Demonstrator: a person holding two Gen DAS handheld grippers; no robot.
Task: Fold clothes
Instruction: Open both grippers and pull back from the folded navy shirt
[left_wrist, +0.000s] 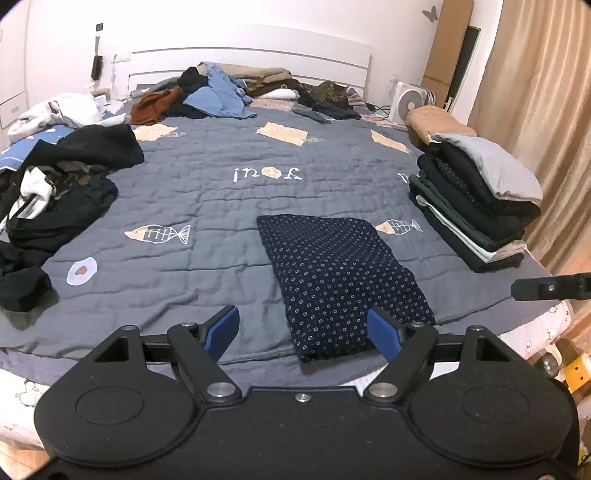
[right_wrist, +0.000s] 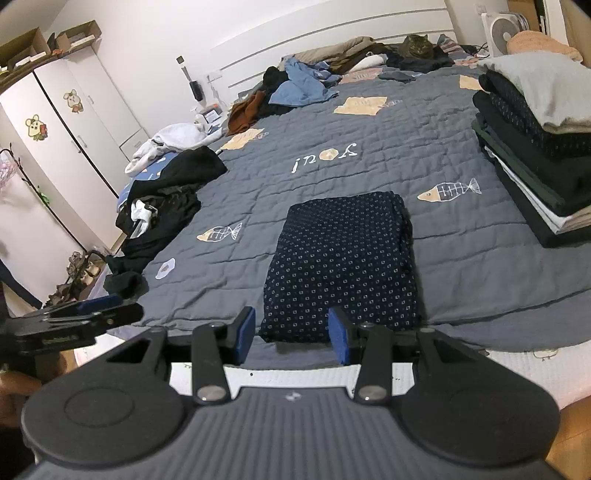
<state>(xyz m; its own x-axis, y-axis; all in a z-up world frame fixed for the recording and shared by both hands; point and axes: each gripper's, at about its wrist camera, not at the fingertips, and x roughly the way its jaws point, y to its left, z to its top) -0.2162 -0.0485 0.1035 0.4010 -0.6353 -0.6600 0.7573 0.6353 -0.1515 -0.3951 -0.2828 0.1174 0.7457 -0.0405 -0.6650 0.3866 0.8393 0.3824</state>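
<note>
A folded navy garment with small white dots (left_wrist: 340, 273) (right_wrist: 343, 258) lies flat on the grey quilt (left_wrist: 221, 206) (right_wrist: 332, 147), near the bed's front edge. My left gripper (left_wrist: 303, 330) hovers over the garment's near left corner, jaws wide open with nothing gripped. Just in front of the garment's near edge, my right gripper (right_wrist: 291, 334) stands partly open and holds nothing. Each gripper shows at the edge of the other's view: the right gripper (left_wrist: 550, 288) and the left gripper (right_wrist: 85, 314).
A stack of folded clothes (left_wrist: 476, 206) (right_wrist: 535, 147) sits on the bed's right side. Unfolded dark clothes (left_wrist: 62, 199) (right_wrist: 166, 199) are heaped at the left, more clothes (left_wrist: 207, 96) (right_wrist: 295, 88) and a cat (left_wrist: 332, 94) (right_wrist: 417, 46) near the headboard. A wardrobe (right_wrist: 74, 122) stands left.
</note>
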